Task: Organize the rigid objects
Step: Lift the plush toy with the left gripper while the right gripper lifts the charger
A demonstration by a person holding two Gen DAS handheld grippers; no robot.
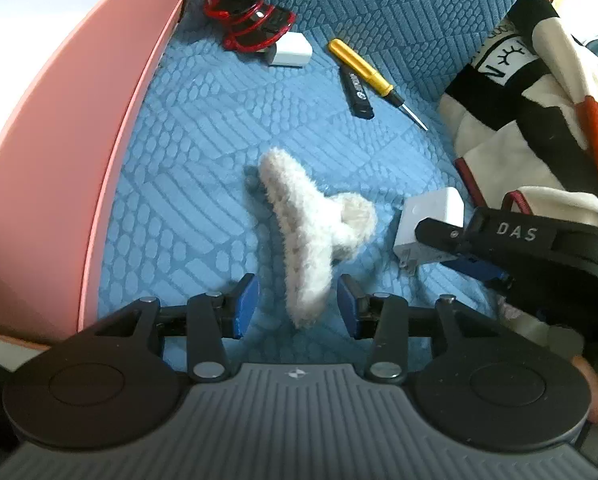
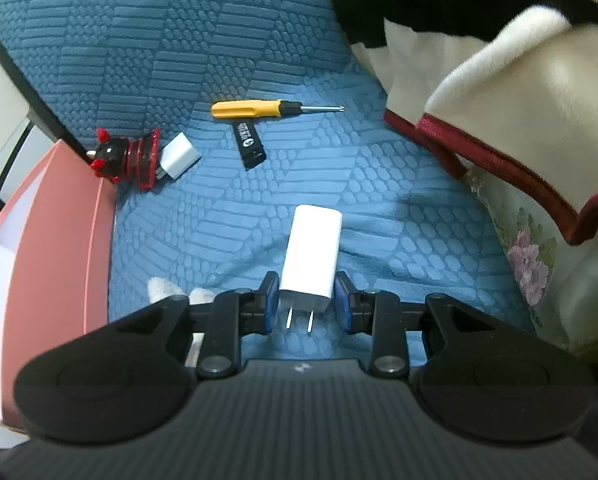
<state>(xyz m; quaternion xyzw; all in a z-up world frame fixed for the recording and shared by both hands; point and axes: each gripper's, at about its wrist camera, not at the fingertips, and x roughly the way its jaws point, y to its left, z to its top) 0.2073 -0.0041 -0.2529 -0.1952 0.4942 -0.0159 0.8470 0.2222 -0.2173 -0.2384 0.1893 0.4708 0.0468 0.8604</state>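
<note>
My left gripper (image 1: 297, 306) stands spread, its blue pads either side of the near end of the fuzzy claw clip (image 1: 311, 232), which lies on the blue cushion (image 1: 187, 184) with clear space between it and each pad. My right gripper (image 2: 305, 300) has a white charger (image 2: 313, 258) between its pads, prongs pointing back toward me; the pads sit right against the charger's sides, though I cannot quite tell whether the right pad truly presses or leaves a thin gap. From the left view the same charger shows just right of the clip, with the right gripper's fingers around it.

Farther off, a yellow screwdriver (image 2: 257, 109) lies beside a black USB stick (image 2: 250, 145). To their left a second charger (image 2: 181, 156) rests touching a red-and-black figurine (image 2: 129, 156), which sits by the corner of the pink box (image 1: 79, 168). The box runs along the cushion's left edge. A striped blanket (image 1: 539, 92) is heaped on the right.
</note>
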